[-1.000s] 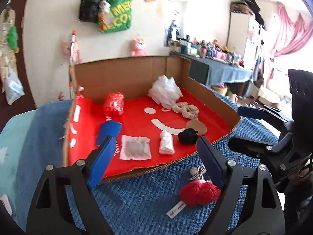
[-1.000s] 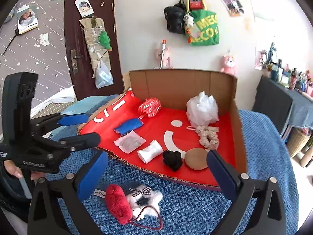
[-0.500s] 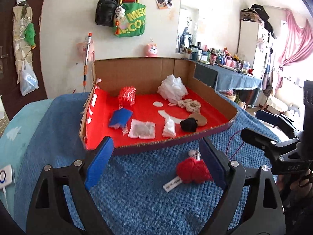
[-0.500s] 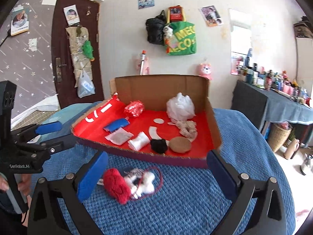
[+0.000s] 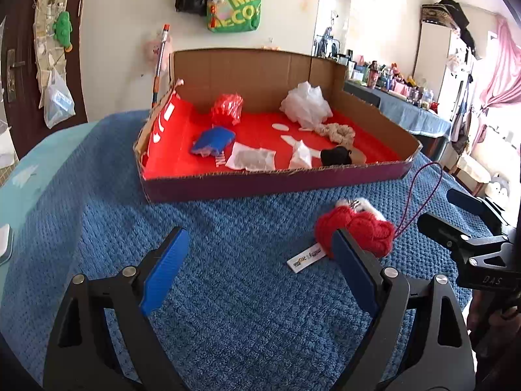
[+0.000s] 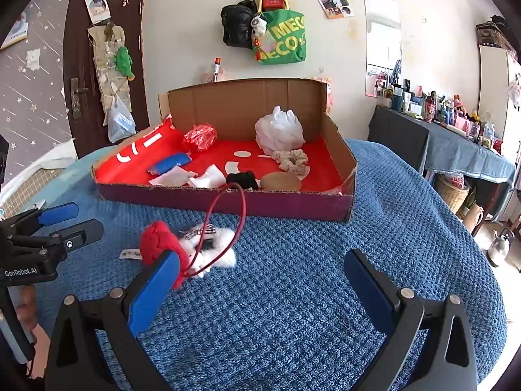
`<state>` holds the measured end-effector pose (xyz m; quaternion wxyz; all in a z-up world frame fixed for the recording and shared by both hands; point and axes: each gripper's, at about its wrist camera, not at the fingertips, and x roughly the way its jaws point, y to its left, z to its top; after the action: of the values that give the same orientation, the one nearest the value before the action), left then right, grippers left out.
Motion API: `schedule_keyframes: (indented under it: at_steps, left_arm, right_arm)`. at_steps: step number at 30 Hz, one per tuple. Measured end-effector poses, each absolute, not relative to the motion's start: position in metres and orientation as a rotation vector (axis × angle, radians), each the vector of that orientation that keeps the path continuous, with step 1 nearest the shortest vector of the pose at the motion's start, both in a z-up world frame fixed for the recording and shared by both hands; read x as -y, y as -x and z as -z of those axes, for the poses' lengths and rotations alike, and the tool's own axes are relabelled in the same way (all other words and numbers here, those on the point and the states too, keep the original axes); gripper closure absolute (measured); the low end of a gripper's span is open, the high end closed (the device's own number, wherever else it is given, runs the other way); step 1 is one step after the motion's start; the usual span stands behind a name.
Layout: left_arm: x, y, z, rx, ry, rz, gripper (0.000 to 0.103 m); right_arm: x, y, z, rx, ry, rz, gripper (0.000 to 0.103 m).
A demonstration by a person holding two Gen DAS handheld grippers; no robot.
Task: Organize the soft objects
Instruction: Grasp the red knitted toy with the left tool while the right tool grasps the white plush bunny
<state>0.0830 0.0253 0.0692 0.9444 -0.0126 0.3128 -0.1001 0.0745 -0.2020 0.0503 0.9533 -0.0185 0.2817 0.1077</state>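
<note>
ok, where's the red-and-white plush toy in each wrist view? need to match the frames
Left wrist: plush toy lies right of centre on the blue blanket, in front of the box, partly behind the left gripper's right finger.
Right wrist: plush toy lies left of centre on the blanket, partly behind the right gripper's left finger.
Shared landmark: the cardboard box with a red floor, just behind the toy.

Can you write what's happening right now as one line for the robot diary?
left gripper: open, empty | right gripper: open, empty | red and white plush toy: on blue blanket, outside cardboard box
</note>
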Motion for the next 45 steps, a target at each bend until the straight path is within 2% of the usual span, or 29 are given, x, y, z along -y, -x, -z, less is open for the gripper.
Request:
schedule_keyframes:
  at_steps: [10, 11, 12, 13, 14, 16, 17, 27, 32, 35, 37, 38, 39, 45]
  left_arm:
    - [-0.032, -0.087, -0.064, -0.665, 0.029, 0.191, 0.014]
    - [-0.034, -0.087, -0.064, -0.666, 0.031, 0.189, 0.014]
    - [-0.035, -0.087, -0.064, -0.668, 0.032, 0.188, 0.014]
    - [-0.037, -0.087, -0.064, -0.670, 0.035, 0.186, 0.014]
    - [-0.038, -0.087, -0.064, -0.672, 0.037, 0.185, 0.014]
    - [-0.043, -0.088, -0.064, -0.674, 0.042, 0.181, 0.014]
    - [-0.046, -0.087, -0.064, -0.674, 0.044, 0.177, 0.014]
    - [-0.069, -0.087, -0.073, -0.652, 0.072, 0.148, 0.014]
    - [-0.078, -0.086, -0.075, -0.644, 0.076, 0.124, 0.014]
    - [-0.083, -0.086, -0.073, -0.650, 0.076, 0.110, 0.014]
    - [-0.086, -0.087, -0.071, -0.659, 0.072, 0.101, 0.014]
    - [-0.086, -0.088, -0.071, -0.662, 0.070, 0.099, 0.014]
    - [-0.087, -0.088, -0.070, -0.663, 0.068, 0.099, 0.014]
    - [-0.075, -0.093, -0.072, -0.668, 0.051, 0.130, 0.014]
  right_arm:
    - [0.173, -0.088, -0.044, -0.643, 0.057, -0.428, 0.000]
    - [0.169, -0.093, -0.042, -0.667, 0.055, -0.453, 0.006]
    - [0.165, -0.096, -0.041, -0.688, 0.046, -0.473, 0.025]
    - [0.162, -0.101, -0.038, -0.718, 0.034, -0.500, 0.036]
    - [0.158, -0.104, -0.036, -0.742, 0.026, -0.523, 0.056]
    - [0.151, -0.107, -0.035, -0.761, 0.014, -0.559, 0.063]
    - [0.148, -0.106, -0.038, -0.748, 0.025, -0.562, 0.077]
    - [0.127, -0.115, -0.074, -0.672, -0.072, -0.709, 0.079]
    - [0.103, -0.135, -0.053, -0.772, -0.112, -0.767, 0.078]
    - [0.095, -0.138, -0.040, -0.827, -0.097, -0.769, 0.073]
    - [0.097, -0.136, -0.040, -0.823, -0.097, -0.767, 0.060]
    - [0.099, -0.135, -0.041, -0.819, -0.100, -0.753, 0.040]
    - [0.102, -0.133, -0.043, -0.806, -0.094, -0.737, 0.026]
    - [0.135, -0.114, -0.052, -0.733, -0.037, -0.608, 0.022]
